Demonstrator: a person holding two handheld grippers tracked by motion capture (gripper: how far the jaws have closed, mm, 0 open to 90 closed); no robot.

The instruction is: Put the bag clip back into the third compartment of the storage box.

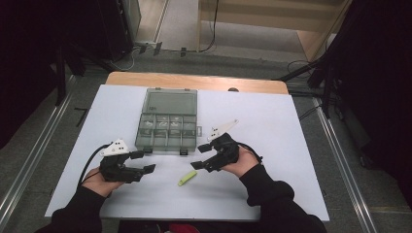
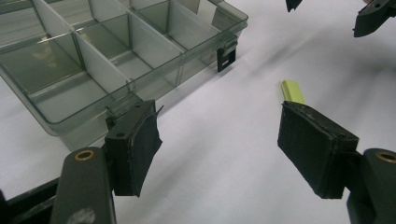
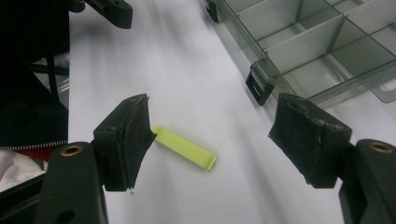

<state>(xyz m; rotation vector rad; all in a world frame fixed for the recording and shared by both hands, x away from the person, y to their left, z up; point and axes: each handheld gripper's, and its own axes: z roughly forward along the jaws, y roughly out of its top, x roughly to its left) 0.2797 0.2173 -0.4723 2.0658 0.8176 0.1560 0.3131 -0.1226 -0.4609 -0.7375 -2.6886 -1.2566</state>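
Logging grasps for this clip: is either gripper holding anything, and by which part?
Nothing is held. The left gripper and right gripper are both open; the yellow-green clip lies free on the table.

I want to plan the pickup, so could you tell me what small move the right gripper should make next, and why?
Probably lower the right gripper over the yellow-green strip: its jaws stand open above it, the strip lies flat on the white table, untouched.
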